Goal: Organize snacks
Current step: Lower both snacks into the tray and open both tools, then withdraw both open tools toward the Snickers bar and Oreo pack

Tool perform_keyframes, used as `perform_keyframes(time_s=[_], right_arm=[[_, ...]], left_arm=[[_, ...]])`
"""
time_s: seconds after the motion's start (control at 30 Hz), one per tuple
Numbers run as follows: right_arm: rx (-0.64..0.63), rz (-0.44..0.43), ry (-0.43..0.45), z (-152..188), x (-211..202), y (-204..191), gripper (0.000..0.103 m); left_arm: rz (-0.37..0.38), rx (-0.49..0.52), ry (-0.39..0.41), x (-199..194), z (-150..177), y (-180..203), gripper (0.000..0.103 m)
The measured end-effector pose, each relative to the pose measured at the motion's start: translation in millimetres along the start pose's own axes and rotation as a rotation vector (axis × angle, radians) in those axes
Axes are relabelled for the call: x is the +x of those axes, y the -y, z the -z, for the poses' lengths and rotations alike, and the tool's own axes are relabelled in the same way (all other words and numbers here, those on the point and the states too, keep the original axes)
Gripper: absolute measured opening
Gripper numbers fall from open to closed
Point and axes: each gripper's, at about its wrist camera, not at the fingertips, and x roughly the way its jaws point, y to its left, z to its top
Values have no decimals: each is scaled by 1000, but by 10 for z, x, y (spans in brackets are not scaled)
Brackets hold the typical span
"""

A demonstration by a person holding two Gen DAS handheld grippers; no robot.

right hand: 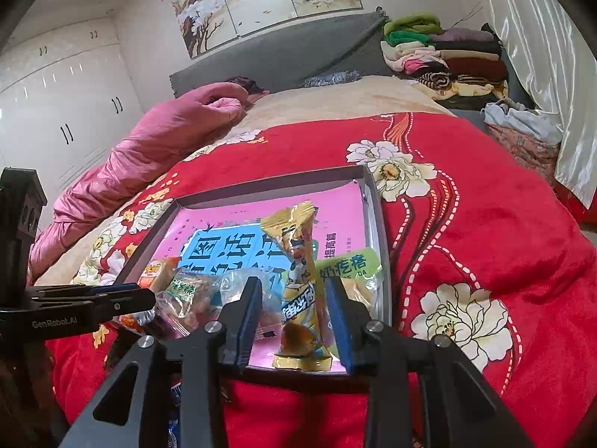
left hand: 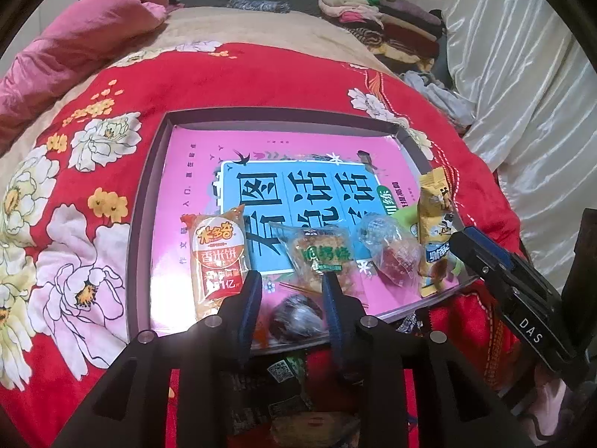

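Note:
A shallow grey box (left hand: 146,201) lined with a pink book lies on a red flowered blanket. In it lie an orange rice-cracker packet (left hand: 218,257), a clear packet with a green label (left hand: 321,257), a clear-wrapped red sweet (left hand: 391,250), a yellow snack stick (left hand: 434,231) and a dark round wrapped snack (left hand: 296,317). My left gripper (left hand: 293,280) is open, its fingers either side of the dark snack. My right gripper (right hand: 294,283) is open around the yellow stick (right hand: 300,283). A green packet (right hand: 349,267) lies beside the stick.
More snack packets (left hand: 283,369) lie on the blanket under my left gripper, outside the box. A pink quilt (right hand: 149,149) lies at the far left. Folded clothes (right hand: 444,56) are stacked at the headboard. A white curtain (left hand: 522,93) hangs at the right.

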Motion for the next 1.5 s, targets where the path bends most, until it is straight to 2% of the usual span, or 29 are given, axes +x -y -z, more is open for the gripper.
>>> perform_keyframes(time_s=[0.23,0.3,0.43,0.5,0.8,1.1,1.5], right_arm=[[5,-7,3,-3,-20,-3,43],[6,-8,2,-3,-22,-7,44],[7,-9,2,-2,-22,-7,46],[7,-8,2,0,-25,-10,47],[-12,-22,24,0,-89,-68,51],[-56,-55,41,28,-212,-198,56],[-83,-93,19,157,-384,-392,62]], left_arm=[[2,-2,3,-12,-4,-3,41],[4,-3,5,-21,-7,-5,48],[6,-3,10,-46,-8,-12,52],[6,-4,13,-61,-7,-15,59],[20,-6,35,-217,-8,-92,73],[25,-1,45,-373,61,-153,76],[15,20,15,-494,244,-240,76]])
